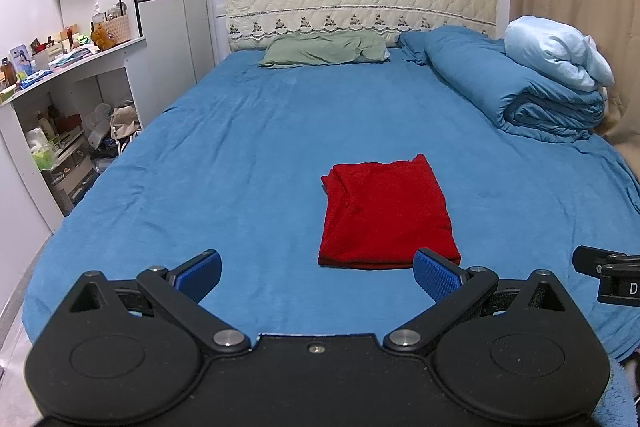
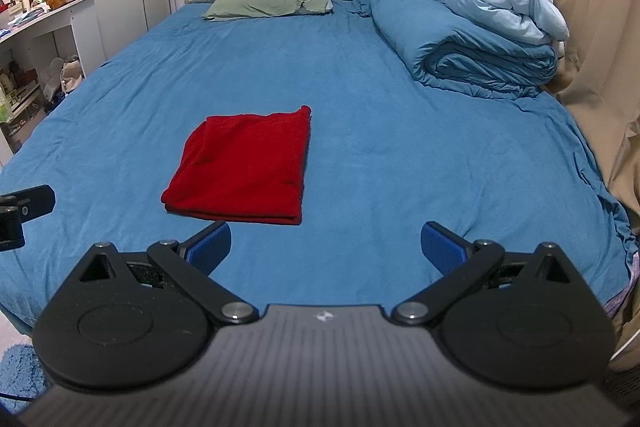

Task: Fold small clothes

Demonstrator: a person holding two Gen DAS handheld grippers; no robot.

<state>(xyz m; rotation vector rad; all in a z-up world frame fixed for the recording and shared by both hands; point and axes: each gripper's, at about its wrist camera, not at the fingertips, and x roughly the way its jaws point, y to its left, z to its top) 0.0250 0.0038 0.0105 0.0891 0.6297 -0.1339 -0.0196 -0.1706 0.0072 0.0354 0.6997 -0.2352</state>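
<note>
While both grippers, left (image 1: 318, 275) and right (image 2: 326, 247), hover released near the bed's (image 1: 224, 147) foot edge, careless regrasping could unravel the folded cloth (image 1: 386, 213).

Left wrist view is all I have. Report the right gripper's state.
Observer: The right gripper is open, with only sheet between its fingers.
Operator: Place the red cloth relative to it.
Observer: The red cloth lies ahead and to its left. The cloth's near right corner is just beyond the gripper's left finger and not touching it.
Operator: Now tell me where my own gripper sits.
Observer: In the right wrist view, part of the left gripper shows at the left edge. It is about level with the cloth's near edge and clear of it.
</note>
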